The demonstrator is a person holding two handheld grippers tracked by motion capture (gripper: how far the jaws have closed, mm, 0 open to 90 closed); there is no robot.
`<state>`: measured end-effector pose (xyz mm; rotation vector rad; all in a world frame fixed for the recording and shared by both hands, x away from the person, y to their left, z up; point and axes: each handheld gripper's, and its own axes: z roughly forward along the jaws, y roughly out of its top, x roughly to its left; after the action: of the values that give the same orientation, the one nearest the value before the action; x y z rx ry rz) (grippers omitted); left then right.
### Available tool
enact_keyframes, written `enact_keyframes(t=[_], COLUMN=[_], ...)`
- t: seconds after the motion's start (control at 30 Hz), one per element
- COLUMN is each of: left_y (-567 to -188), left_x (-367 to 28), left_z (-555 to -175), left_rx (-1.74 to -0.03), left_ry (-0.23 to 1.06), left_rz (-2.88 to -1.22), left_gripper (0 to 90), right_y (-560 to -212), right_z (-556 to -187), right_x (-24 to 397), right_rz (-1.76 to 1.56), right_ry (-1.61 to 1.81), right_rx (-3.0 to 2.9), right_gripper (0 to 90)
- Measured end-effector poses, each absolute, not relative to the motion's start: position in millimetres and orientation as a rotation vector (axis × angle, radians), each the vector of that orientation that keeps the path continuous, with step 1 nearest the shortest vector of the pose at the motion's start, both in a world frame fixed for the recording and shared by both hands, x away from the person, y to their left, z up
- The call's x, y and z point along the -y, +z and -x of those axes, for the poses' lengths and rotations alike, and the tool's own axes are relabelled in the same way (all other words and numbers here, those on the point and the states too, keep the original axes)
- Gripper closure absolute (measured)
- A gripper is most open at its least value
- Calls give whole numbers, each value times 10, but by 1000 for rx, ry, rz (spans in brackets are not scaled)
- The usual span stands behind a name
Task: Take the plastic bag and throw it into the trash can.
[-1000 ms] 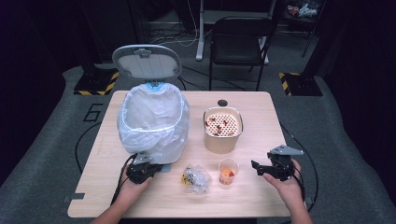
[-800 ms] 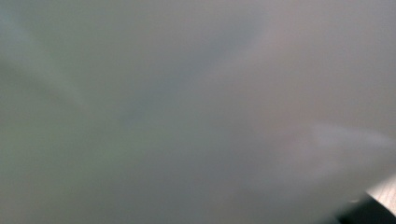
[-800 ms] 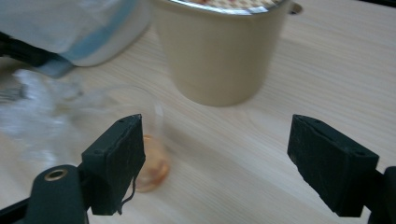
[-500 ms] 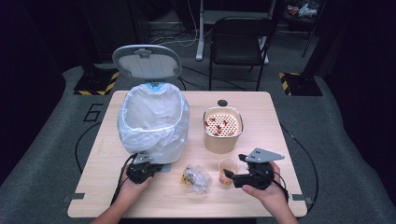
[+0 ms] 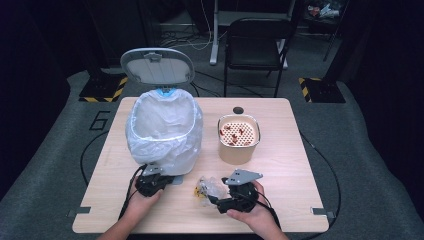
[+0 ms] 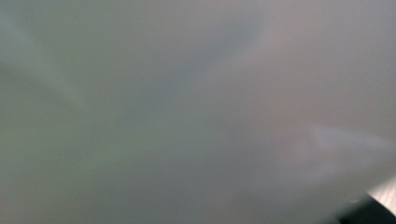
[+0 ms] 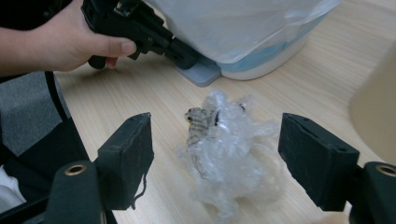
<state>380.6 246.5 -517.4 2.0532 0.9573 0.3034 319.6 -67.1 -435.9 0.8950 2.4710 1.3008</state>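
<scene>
A crumpled wad of clear plastic wrap (image 5: 209, 186) (image 7: 229, 154) lies on the wooden table (image 5: 295, 150) near the front edge. My right gripper (image 5: 217, 198) (image 7: 217, 140) is open, with its two jaws on either side of the wad and not touching it. A white-bagged pedal bin (image 5: 162, 132) stands at the left with its lid (image 5: 157, 66) up. My left gripper (image 5: 150, 184) (image 7: 140, 28) points at the bin's base. Its narrow black jaws look shut and rest on the grey pedal (image 7: 201, 72). The left gripper view is a blur of the white bag (image 6: 187, 102).
A beige container (image 5: 238, 140) with a perforated top holding reddish bits stands right of the bin, and its side edges the right gripper view (image 7: 373, 98). A small dark disc (image 5: 238, 110) lies behind it. A black chair (image 5: 257, 45) stands beyond the table.
My right gripper has swept left from the table's right edge to straddle the plastic wad, and now covers the small orange-filled cup. The left gripper has stayed at the bin.
</scene>
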Motion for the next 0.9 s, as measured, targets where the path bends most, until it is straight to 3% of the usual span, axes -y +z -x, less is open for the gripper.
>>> enact_keyframes(t=[0.3,0.53,0.63,0.9], left_y=[-5179,-5179,-5178,-5174], left_x=[-2449,-2449,-2449,-2461], left_z=[-3791,-3790,-3791,-3802], left_rx=[-990,-990,-990,-966], left_ry=[286,285,286,302], left_rz=[-2032,-2032,-2033,-2050], left_gripper=[900,900,900,900], right_y=[-4622,-4780,-4730,-4345], right_z=[-3296,-3335,-3316,-3286], right_x=[411,372,395,510], right_rz=[-901,-917,-936,-925], right_ry=[1152,1065,1093,1228], right_rx=[-2512,-2530,-2521,-2521], right_gripper=[392,678,752,786])
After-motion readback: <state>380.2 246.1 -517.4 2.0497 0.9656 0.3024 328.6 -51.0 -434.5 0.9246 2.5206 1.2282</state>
